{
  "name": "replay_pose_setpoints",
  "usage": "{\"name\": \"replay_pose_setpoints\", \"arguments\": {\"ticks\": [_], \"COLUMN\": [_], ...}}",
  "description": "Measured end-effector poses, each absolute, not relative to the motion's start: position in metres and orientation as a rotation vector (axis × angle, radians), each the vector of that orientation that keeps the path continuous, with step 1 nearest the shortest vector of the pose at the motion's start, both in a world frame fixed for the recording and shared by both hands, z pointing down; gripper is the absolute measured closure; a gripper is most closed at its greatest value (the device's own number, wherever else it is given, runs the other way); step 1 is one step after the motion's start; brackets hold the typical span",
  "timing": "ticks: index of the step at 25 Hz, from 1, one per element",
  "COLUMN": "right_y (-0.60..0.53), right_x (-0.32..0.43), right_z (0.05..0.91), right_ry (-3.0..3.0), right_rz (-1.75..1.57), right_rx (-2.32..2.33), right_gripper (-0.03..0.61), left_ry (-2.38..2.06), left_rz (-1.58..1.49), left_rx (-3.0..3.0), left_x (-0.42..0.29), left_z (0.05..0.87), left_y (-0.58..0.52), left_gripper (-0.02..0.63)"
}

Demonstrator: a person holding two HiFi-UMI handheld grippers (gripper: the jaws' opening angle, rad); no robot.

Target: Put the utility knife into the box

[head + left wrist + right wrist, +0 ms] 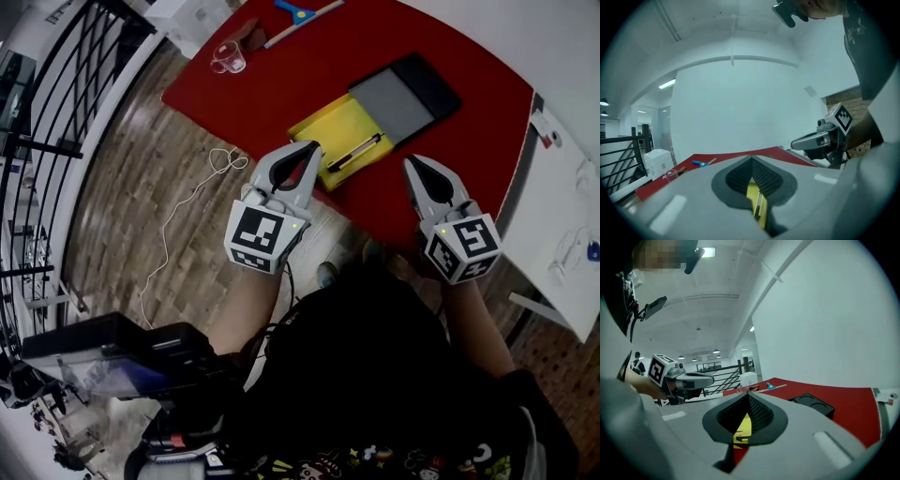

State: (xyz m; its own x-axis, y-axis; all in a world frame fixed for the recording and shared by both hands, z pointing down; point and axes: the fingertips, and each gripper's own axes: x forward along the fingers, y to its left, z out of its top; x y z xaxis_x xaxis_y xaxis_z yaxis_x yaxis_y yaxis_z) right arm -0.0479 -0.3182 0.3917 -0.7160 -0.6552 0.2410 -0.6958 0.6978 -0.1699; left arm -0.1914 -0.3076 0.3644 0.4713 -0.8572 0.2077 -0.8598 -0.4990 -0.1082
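L gripper [312,148]: centre of head view, over near edge of the table. Jaws closed tip to tip, leaving only the oval gap behind the tips. Holds nothing. In own view [752,160] ribbed pads meet at top, w/ yellow and knife seen thru the gap below.
R gripper [411,163]: right of centre in head view, tips over the red top near its edge. Jaws pressed together, empty. In own view [748,395] tips touching.
Grippers vs each other: side by side, well apart. Each shows in the other's view, R at mid right [794,144], L at mid left [711,378].
Utility knife [354,153]: slim, dark w/ silver. Lies flat and diagonal on yellow sheet, outside the box, just right of L gripper tips. Touched by neither gripper.
Yellow sheet [330,131]: flat on table, btwn grippers and box. Upper-right edge against the box.
Black box [405,94]: open, grey inside. Upper centre-right of head view, beyond the sheet. Round recesses visible in R gripper view [812,404].
Red table [469,131]: upper half of head view.
Glass cup [228,58]: upper left part of table, near its edge.
Blue tool [295,11]: top centre, far side of table.
White cable [183,211]: loose on wood floor, left of L gripper.
Railing [56,122]: black bars, upper left.
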Motion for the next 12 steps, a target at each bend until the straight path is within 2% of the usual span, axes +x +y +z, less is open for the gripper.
{"name": "replay_pose_setpoints", "arguments": {"ticks": [12], "right_y": [-0.312], "right_x": [-0.039], "right_z": [0.371], "right_ry": [-2.742], "right_rz": [0.250], "right_rx": [1.205], "right_gripper": [0.557], "left_ry": [-1.676], "left_rz": [0.222], "left_rx": [2.674], "left_x": [-0.222], "left_z": [0.327], "left_y": [-0.269], "left_gripper": [0.612]}}
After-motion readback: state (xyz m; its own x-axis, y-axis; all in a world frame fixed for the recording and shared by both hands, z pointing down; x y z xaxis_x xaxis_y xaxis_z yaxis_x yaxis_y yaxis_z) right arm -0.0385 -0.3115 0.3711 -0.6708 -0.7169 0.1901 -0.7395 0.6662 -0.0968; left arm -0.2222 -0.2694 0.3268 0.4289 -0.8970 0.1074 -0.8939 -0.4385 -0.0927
